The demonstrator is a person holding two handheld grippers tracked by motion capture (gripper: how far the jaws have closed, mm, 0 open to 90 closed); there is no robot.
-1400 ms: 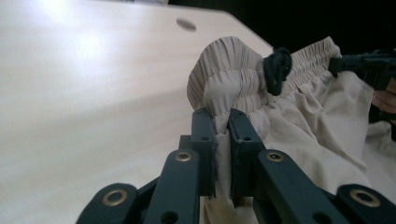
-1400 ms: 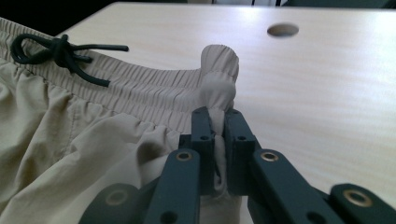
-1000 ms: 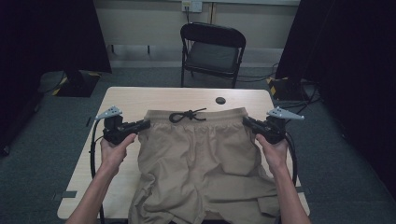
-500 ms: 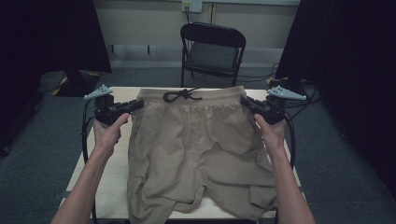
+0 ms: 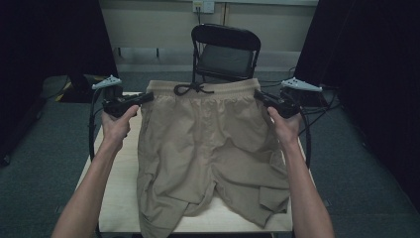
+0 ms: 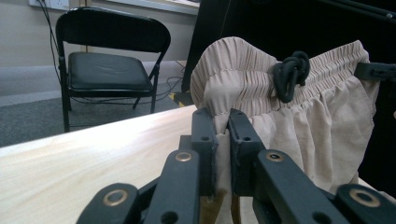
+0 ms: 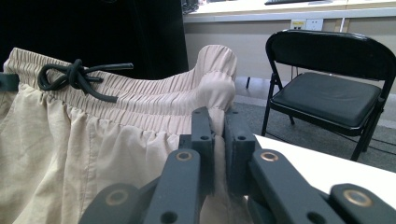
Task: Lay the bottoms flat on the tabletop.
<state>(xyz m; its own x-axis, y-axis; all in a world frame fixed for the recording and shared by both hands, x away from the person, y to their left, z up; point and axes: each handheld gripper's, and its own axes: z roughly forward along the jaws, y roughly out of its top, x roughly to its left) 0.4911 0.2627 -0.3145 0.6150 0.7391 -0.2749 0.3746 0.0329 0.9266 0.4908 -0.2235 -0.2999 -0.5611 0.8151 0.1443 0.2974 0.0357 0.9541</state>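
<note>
From above, a pair of beige drawstring shorts (image 5: 208, 144) hangs spread between the two grippers, its elastic waistband raised off the pale wooden table (image 5: 119, 198) while the leg ends trail on the tabletop near the person's edge. At the waistband's left corner the left gripper (image 5: 142, 97) is clenched on the fabric, and at the right corner the right gripper (image 5: 259, 95) is clenched likewise. A black drawstring bow (image 5: 190, 88) sits at the middle of the waistband. A black folding chair (image 5: 225, 52) stands behind the table.

Looking along the left gripper (image 6: 222, 135) in its own view, both black jaws pinch the gathered waistband corner, which bulges up above them. The knotted drawstring (image 6: 289, 72) hangs farther along the band, and the right gripper's tip (image 6: 373, 71) bites the far corner. The chair (image 6: 107, 60) stands beyond the table edge.

Along the right gripper (image 7: 217, 133) in its own view, the jaws squeeze the other waistband corner in the same way, fabric puffed above them. The bow (image 7: 74, 74) lies to the left, the chair (image 7: 331, 79) to the right.
</note>
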